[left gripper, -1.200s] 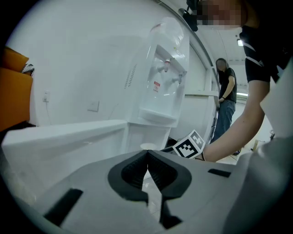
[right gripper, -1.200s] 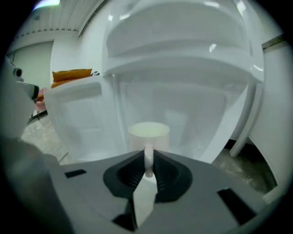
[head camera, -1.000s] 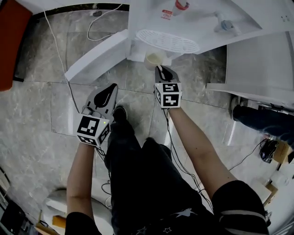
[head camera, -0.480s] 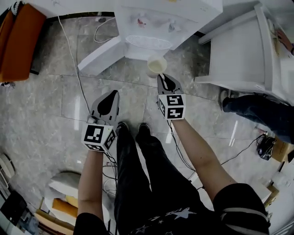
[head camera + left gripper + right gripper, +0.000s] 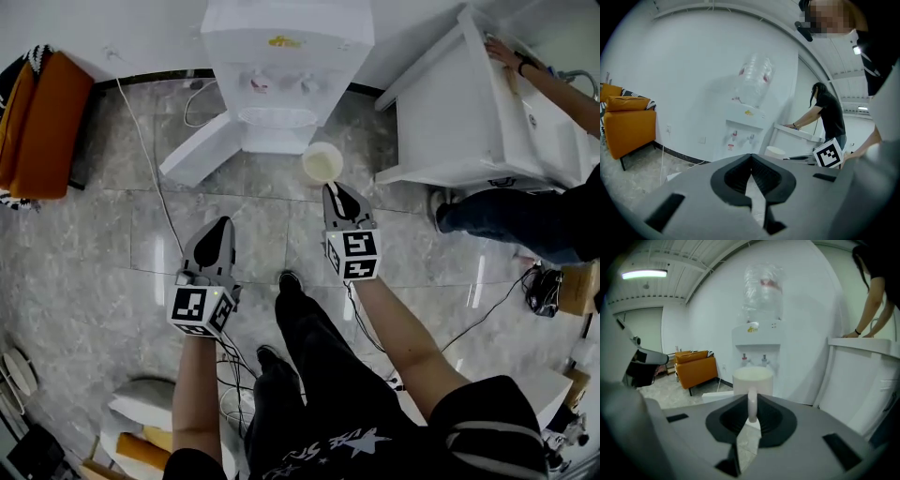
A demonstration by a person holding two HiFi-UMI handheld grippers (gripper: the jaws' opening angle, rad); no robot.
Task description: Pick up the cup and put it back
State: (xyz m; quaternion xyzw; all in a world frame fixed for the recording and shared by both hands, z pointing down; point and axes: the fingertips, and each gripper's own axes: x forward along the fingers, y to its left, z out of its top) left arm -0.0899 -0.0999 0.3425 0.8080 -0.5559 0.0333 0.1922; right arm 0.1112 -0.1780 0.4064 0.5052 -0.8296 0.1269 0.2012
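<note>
The right tool (image 5: 331, 190) is clamped on the handle of the cup (image 5: 322, 161) and holds it upright in the air, likely to keep it level. The water dispenser (image 5: 286, 66) stands at twelve o'clock. The left tool (image 5: 223, 225), at nine o'clock, has its jaws together on nothing and is kept clear.

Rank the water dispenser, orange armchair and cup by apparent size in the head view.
1. water dispenser
2. orange armchair, partly cut off at the frame edge
3. cup, smallest though held nearer the camera
</note>
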